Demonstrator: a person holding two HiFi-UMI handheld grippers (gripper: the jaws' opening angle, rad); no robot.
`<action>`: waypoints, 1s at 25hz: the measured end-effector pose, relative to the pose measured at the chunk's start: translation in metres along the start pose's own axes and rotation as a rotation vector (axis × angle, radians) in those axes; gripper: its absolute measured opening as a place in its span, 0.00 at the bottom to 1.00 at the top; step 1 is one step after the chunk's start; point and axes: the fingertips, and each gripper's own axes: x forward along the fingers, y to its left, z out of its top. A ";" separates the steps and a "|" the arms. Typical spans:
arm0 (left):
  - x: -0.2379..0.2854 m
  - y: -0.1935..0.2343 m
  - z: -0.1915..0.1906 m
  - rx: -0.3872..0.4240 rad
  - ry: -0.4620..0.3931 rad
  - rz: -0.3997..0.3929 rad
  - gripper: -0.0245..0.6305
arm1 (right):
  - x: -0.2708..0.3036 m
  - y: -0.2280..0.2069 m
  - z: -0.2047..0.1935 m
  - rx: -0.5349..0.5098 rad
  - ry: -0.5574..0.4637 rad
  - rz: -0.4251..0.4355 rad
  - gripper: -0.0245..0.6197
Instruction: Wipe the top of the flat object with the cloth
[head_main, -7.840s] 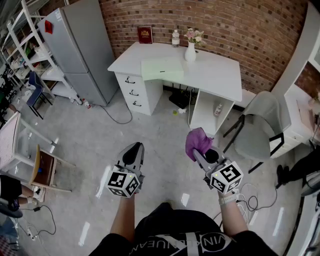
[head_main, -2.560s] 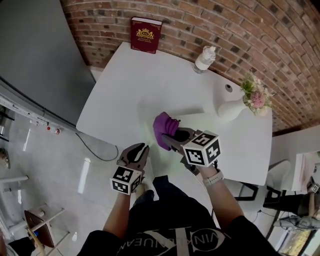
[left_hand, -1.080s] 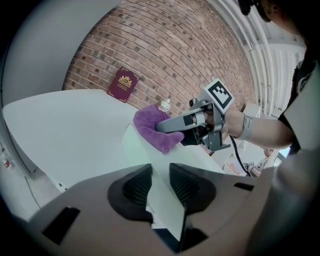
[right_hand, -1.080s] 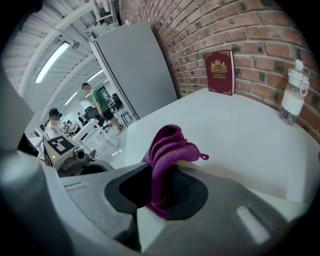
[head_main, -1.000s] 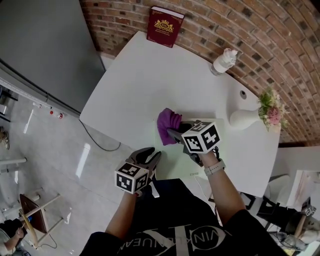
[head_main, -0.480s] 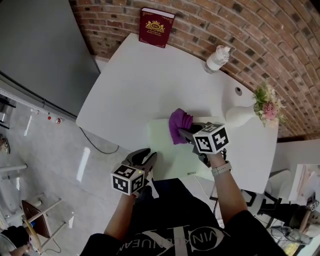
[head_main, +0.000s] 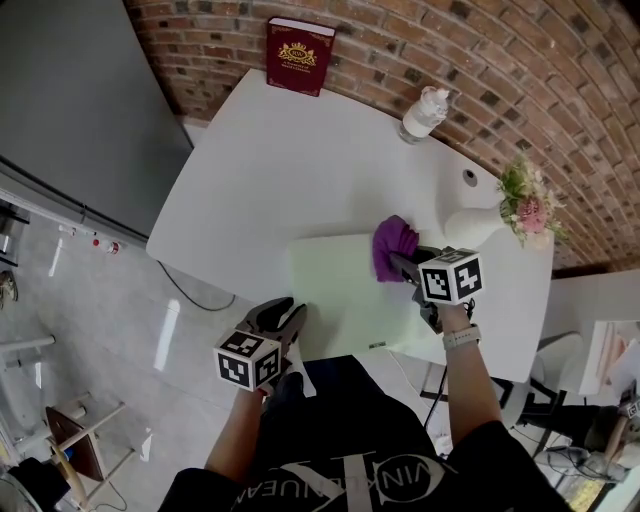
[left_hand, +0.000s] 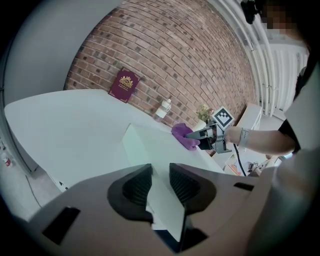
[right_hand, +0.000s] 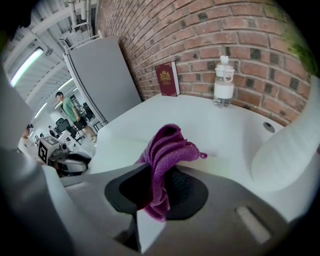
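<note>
A pale green flat board (head_main: 340, 290) lies on the white desk (head_main: 260, 170), near its front edge. My right gripper (head_main: 405, 262) is shut on a bunched purple cloth (head_main: 393, 243), which rests on the board's far right part. In the right gripper view the cloth (right_hand: 167, 145) hangs out between the jaws over the board (right_hand: 117, 150). My left gripper (head_main: 291, 312) sits at the board's near left edge. In the left gripper view the board's (left_hand: 150, 147) thin edge runs between the narrowly set jaws of that gripper (left_hand: 161, 172), which pinch it.
A dark red book (head_main: 293, 56) leans on the brick wall at the back. A clear bottle (head_main: 424, 110) stands to its right, and a white vase with flowers (head_main: 480, 225) stands just right of the cloth. A grey cabinet (head_main: 70, 100) is left of the desk.
My right gripper has slid the cloth across the board from its left part to its far right. The left gripper has stayed at the board's near edge.
</note>
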 end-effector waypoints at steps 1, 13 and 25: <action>0.000 0.000 0.000 -0.001 0.000 0.001 0.20 | -0.004 -0.008 -0.002 0.012 -0.003 -0.012 0.16; 0.000 0.000 0.000 -0.019 -0.015 0.014 0.20 | -0.038 -0.079 -0.021 0.113 -0.036 -0.147 0.16; -0.001 -0.002 0.004 -0.043 -0.075 0.009 0.21 | -0.072 -0.115 -0.026 0.015 -0.107 -0.369 0.16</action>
